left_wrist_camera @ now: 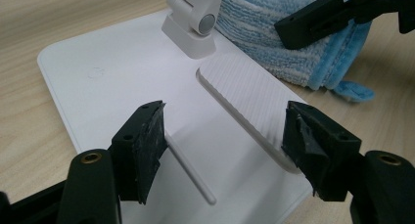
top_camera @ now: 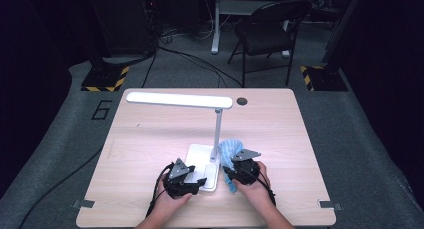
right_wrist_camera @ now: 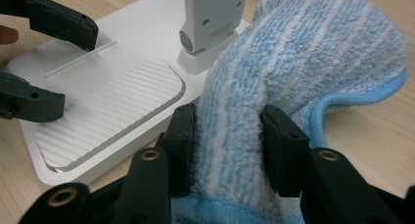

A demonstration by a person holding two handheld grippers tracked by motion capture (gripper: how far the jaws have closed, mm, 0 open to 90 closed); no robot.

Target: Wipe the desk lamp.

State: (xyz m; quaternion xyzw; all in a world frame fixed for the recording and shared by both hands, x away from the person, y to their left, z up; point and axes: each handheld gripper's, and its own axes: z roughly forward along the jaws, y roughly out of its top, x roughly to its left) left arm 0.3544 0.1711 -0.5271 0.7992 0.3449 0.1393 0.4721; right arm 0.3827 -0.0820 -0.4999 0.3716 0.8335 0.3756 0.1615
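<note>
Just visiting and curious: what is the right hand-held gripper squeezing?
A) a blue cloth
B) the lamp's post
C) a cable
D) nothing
A: in the right gripper view the right hand-held gripper has its two black jaws pressed against a fold of the fluffy blue cloth, beside the white lamp base.

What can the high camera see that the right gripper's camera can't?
The high view alone takes in the lamp's long white head, the whole table and a black chair behind it. The right gripper view alone shows its jaws pinching the fluffy blue cloth close up. Both show the lamp's white base and the cloth.
</note>
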